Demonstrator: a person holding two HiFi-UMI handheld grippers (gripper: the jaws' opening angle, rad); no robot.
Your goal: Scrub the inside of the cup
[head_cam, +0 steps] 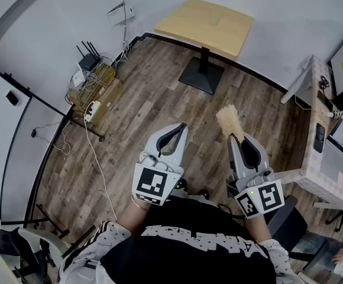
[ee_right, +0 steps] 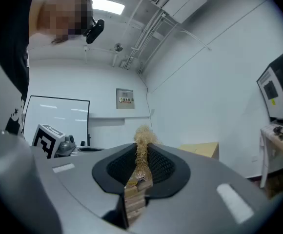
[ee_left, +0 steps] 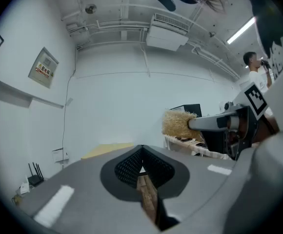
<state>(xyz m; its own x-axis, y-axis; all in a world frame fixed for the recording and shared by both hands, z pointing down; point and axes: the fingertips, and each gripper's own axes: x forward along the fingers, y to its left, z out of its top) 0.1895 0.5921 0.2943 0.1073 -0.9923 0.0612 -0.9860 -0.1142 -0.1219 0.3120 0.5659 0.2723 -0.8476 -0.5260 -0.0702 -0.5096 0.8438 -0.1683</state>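
Note:
No cup shows in any view. My right gripper [head_cam: 240, 138] is shut on a brush whose straw-coloured bristle head [head_cam: 230, 122] sticks out past the jaws, above the wooden floor. In the right gripper view the bristles [ee_right: 142, 139] rise from between the closed jaws of that gripper [ee_right: 140, 155]. My left gripper [head_cam: 181, 127] is held level beside it, to the left, with its jaws shut and nothing between them [ee_left: 140, 152]. The left gripper view shows the brush head [ee_left: 176, 123] off to the right.
A light wooden table [head_cam: 207, 23] on a black foot [head_cam: 201, 76] stands ahead. A desk [head_cam: 319, 152] with a laptop and monitor is at the right. A router and cables [head_cam: 90, 64] lie by the left wall. Another person [ee_left: 256, 69] stands at the far right.

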